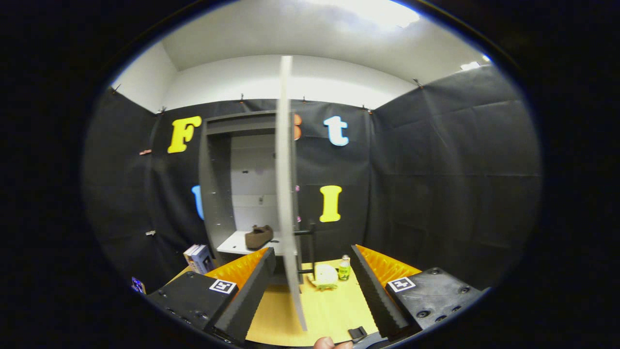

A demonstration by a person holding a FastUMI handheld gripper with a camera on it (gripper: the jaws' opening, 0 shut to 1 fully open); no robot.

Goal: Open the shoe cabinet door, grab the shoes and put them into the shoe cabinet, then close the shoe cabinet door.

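The grey shoe cabinet (215,194) stands open against the back wall. Its door (286,194) is swung out towards me and shows edge-on, running from above the cabinet down between my fingers. A brown shoe (258,236) lies on the white shelf (231,244) inside the cabinet, just left of the door. My gripper (312,291) is open, one finger on each side of the door's lower edge, neither touching it. The door's black handle (308,233) sticks out on its right side.
On the wooden table (334,310) beyond my fingers lie a pale yellow-white object (325,277) and a small green bottle (344,269). Books (198,258) stand left of the cabinet base. A fingertip (325,343) shows at the bottom.
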